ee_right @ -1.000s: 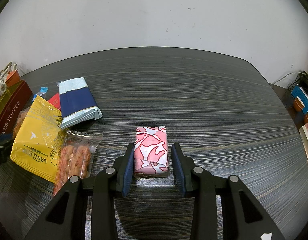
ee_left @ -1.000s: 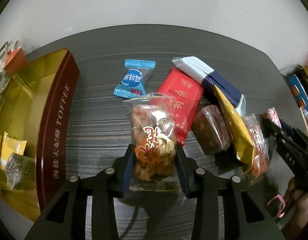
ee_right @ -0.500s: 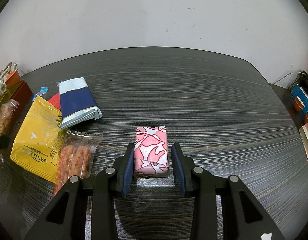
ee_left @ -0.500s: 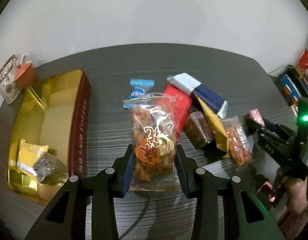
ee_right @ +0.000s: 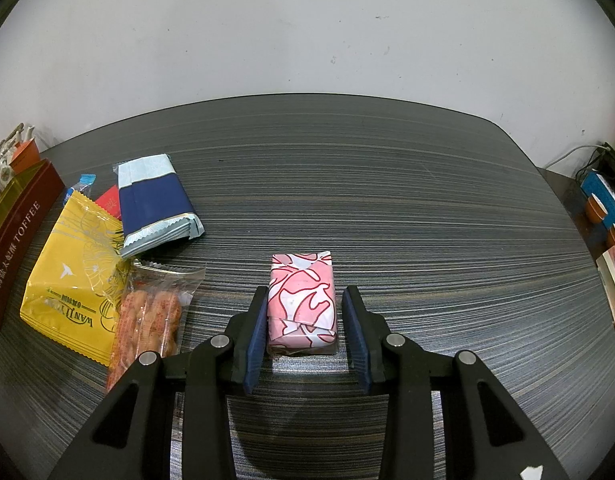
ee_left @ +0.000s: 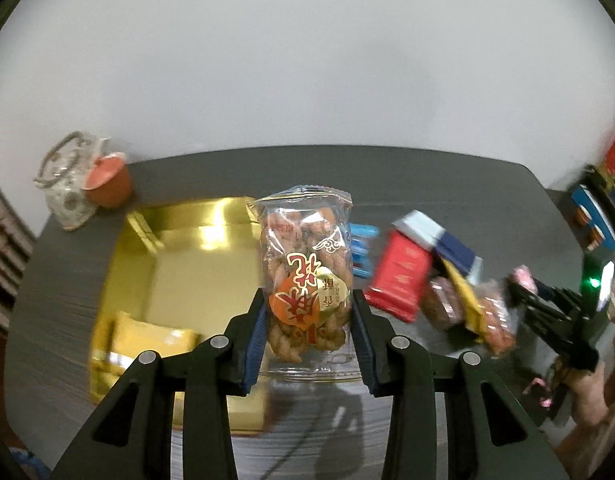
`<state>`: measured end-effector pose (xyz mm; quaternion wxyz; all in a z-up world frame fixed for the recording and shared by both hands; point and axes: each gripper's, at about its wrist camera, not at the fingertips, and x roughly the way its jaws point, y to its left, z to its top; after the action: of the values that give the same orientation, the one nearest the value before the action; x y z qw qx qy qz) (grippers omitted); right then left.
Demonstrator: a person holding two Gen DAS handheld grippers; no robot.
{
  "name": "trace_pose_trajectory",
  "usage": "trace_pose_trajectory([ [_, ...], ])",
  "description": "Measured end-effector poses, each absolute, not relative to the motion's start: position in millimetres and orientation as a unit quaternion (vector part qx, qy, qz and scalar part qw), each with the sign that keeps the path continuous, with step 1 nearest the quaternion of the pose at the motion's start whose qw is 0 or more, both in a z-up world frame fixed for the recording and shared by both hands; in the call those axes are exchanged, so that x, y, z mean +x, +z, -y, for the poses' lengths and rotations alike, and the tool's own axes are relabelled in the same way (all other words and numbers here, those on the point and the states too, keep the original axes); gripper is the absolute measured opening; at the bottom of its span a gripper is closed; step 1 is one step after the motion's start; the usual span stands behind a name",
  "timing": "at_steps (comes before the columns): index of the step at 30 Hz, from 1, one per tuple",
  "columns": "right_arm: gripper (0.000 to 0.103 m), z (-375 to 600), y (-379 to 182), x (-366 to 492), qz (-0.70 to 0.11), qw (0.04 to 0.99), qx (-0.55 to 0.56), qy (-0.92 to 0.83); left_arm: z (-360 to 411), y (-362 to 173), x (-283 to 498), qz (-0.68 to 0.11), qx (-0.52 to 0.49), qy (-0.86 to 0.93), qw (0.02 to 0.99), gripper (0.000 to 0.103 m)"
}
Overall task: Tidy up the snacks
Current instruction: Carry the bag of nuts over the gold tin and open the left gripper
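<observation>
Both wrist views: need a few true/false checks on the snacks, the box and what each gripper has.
1. The left gripper holds a clear bag of twisted snacks between its fingers. True.
2. The gold box is empty. False: at least one yellow packet lies in it.
3. The pink packet sits on the table between the fingers of the right gripper. True.
4. In the right wrist view, the yellow pouch lies to the right of the pink packet. False: it lies to its left, beside the navy packet.
5. The navy packet is inside the box. False: it lies on the table outside it.
</observation>
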<state>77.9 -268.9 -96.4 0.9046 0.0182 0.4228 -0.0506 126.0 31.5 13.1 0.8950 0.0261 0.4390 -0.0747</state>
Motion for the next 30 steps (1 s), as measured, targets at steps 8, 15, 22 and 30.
trace_pose_trajectory([
  [8,0.034,269,-97,78,-0.423,0.905,0.018,-0.051,-114,3,150,-0.46,0.007,-0.003,0.888,0.04],
  [15,0.035,268,-97,78,-0.423,0.905,0.017,-0.052,-148,-26,171,-0.491,0.005,0.026,0.871,0.04],
  [22,0.036,270,-97,78,-0.423,0.904,0.019,-0.052,-154,-56,190,-0.522,0.003,0.033,0.852,0.04],
  [30,0.037,272,-98,79,-0.423,0.904,0.019,-0.054,-158,-66,198,-0.537,0.003,0.042,0.843,0.04],
])
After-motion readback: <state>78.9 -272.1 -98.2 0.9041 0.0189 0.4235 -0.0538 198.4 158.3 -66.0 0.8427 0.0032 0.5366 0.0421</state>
